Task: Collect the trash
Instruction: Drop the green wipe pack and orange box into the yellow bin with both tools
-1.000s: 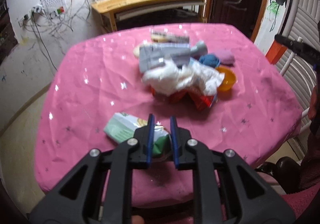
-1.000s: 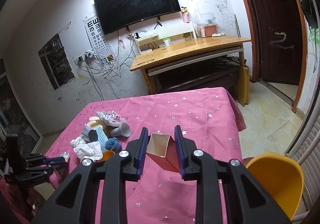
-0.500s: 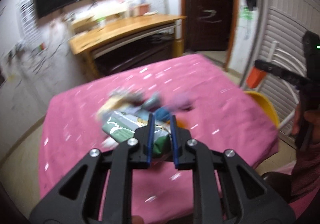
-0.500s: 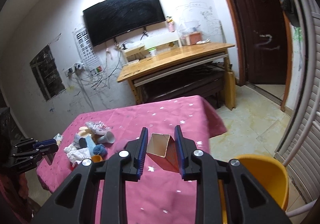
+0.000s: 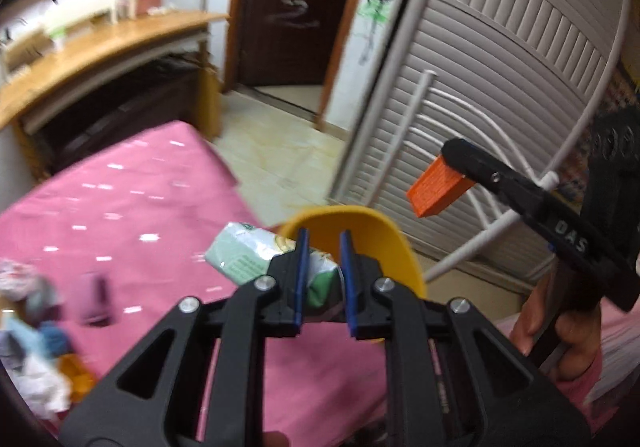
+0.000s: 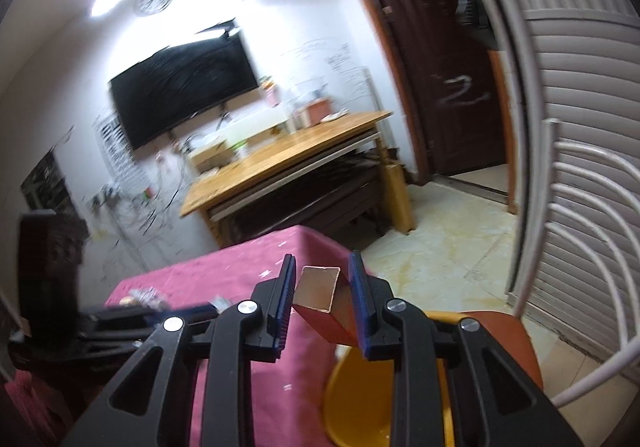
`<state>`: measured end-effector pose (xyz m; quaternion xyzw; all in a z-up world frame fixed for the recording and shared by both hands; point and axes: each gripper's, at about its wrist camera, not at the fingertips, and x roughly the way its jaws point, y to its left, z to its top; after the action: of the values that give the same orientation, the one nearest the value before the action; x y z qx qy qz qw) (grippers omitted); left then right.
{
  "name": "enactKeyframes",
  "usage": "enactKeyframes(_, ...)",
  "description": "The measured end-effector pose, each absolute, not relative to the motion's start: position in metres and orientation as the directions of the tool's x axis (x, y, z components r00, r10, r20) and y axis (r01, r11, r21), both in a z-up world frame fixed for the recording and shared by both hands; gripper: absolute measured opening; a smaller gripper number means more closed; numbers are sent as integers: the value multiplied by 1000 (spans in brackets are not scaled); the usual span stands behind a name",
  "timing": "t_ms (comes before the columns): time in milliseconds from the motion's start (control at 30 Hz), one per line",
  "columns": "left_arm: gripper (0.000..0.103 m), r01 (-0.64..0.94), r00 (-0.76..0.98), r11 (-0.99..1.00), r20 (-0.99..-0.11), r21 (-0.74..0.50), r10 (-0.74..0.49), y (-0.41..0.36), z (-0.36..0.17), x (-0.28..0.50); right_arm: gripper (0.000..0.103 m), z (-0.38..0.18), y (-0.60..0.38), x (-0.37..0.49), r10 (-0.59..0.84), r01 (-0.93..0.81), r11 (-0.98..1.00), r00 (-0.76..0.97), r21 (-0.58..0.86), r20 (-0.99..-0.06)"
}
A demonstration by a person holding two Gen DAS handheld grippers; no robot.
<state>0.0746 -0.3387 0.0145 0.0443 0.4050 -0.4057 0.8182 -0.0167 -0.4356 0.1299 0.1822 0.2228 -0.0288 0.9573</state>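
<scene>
trash in both tools: a crumpled green and white foil wrapper (image 5: 256, 257) sits low in the centre of the left wrist frame, pinched at its right end between the blue-padded fingers of the left gripper (image 5: 322, 281), jaws nearly together. just behind the fingertips, centre frame, curves the rim of a yellow plastic bin (image 5: 396, 237), beside the edge of a pink star-print tablecloth (image 5: 120, 215) that fills the lower left. a blurred heap of leftover litter (image 5: 36, 347) lies at the far left edge. at the right of that frame the right gripper (image 5: 456, 171) pokes in, clamping an orange open-ended carton (image 5: 438, 187).

in the right wrist frame the same carton (image 6: 320, 301) is wedged at a tilt between the right gripper's (image 6: 322, 301) pads at lower centre, open mouth facing forward, jaws partly closed on it. below it, at the bottom centre, is the bin's (image 6: 352, 403) yellow inside, with the tablecloth (image 6: 224, 287) to the left.
</scene>
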Motion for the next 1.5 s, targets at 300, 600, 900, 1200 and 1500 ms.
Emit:
enactKeyframes(300,72,687,248,637,-711,-350,-658,-413,-9,87,21,118,-484,-28,-9,199,894,903,400,-429)
enactKeyframes(600,84,636,321,709,-731,-305,-602,-411,-13,92,21,86,-497,-7,57,205,860,872,468,-486)
enactKeyframes(900,89,490,474,842,-742,-225,-474,-348,-2,103,21,29,-489,33,91,264,856,770,444,-632)
enactKeyframes(1200,90,423,504,861,-716,-283,-483,-293,16,99,43,-11,-473,54,68,321,875,659,362,-749)
enactKeyframes(1500,93,334,595,917,-705,-220,-386,-220,28,95,62,8,-454,46,32,305,891,696,335,-717)
